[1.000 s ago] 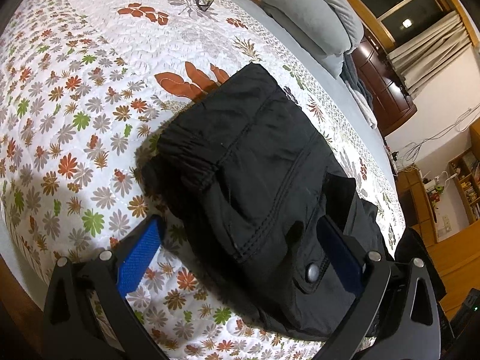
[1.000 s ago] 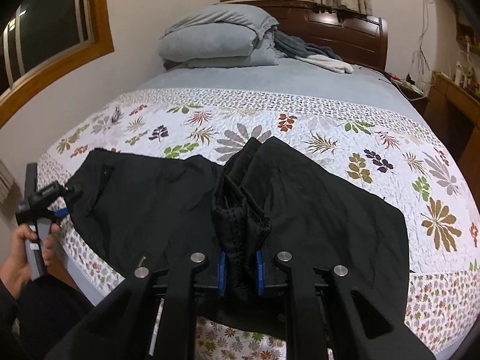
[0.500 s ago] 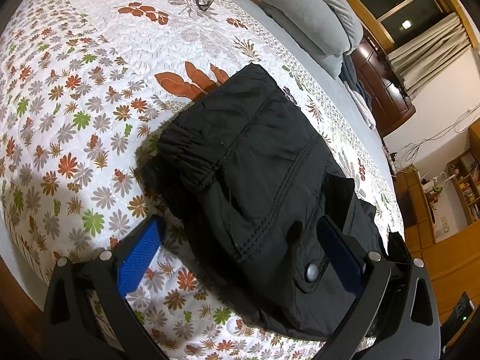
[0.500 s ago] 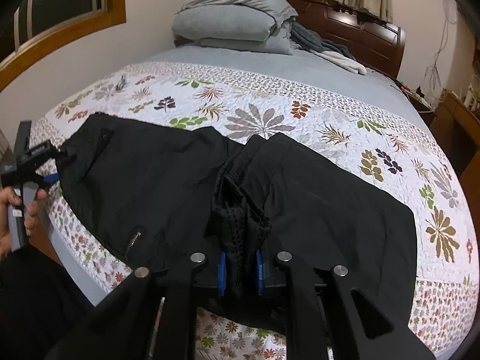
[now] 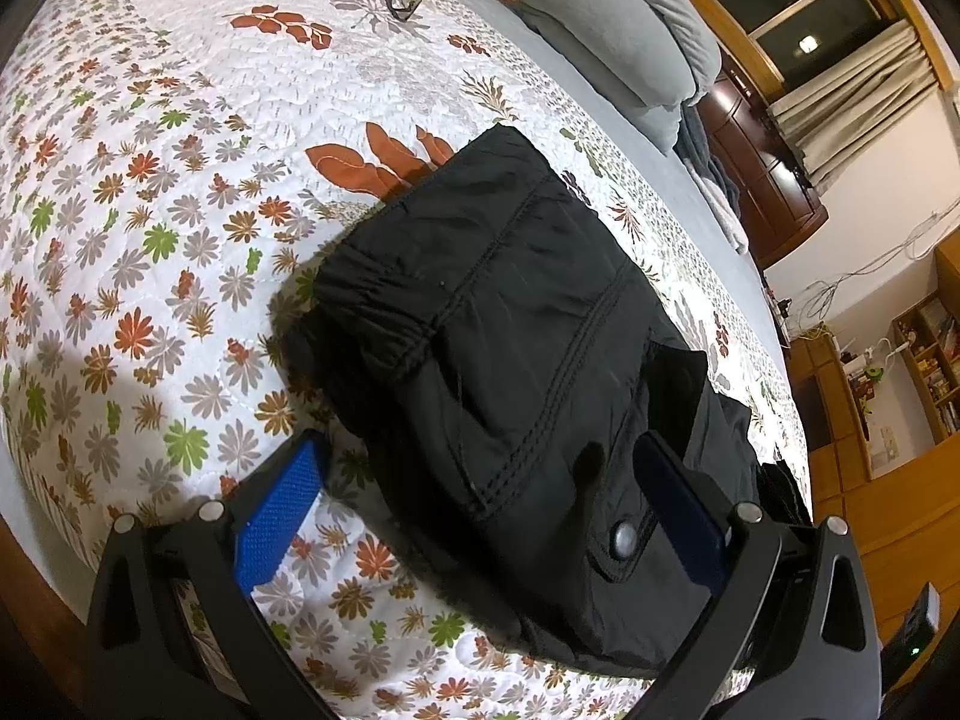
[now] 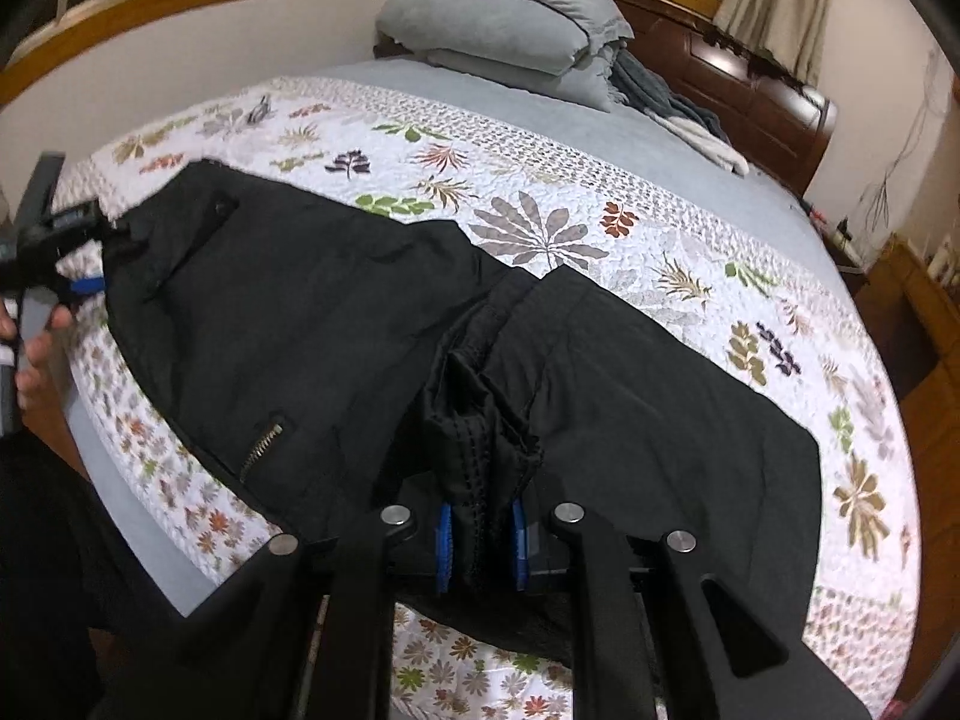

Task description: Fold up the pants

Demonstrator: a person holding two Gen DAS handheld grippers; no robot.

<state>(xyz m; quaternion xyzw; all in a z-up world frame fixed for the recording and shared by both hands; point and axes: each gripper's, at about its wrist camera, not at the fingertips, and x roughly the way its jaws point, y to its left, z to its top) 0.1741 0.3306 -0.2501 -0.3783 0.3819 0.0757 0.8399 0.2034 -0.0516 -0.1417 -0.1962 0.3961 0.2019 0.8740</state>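
Observation:
Black pants [image 6: 312, 324] lie spread across the floral quilt [image 6: 540, 228], waist end to the left, legs to the right. My right gripper [image 6: 480, 534] is shut on a bunched fold of the pants at the crotch, near the bed's front edge. In the left wrist view the waistband end of the pants [image 5: 510, 330] lies between the wide-open jaws of my left gripper [image 5: 474, 486]; the snap button [image 5: 624, 536] sits by the right finger. The left gripper also shows in the right wrist view [image 6: 90, 258], at the pants' waist corner.
Folded grey bedding [image 6: 504, 18] and a dark wooden headboard [image 6: 744, 84] stand at the bed's far end. A small dark object [image 5: 403, 0] lies on the quilt. Wooden shelves [image 5: 918, 372] stand beyond the bed. The bed's front edge [image 6: 120, 480] is close.
The right gripper has drawn back and swung, still holding the crotch fold. The left gripper stays open and has barely moved.

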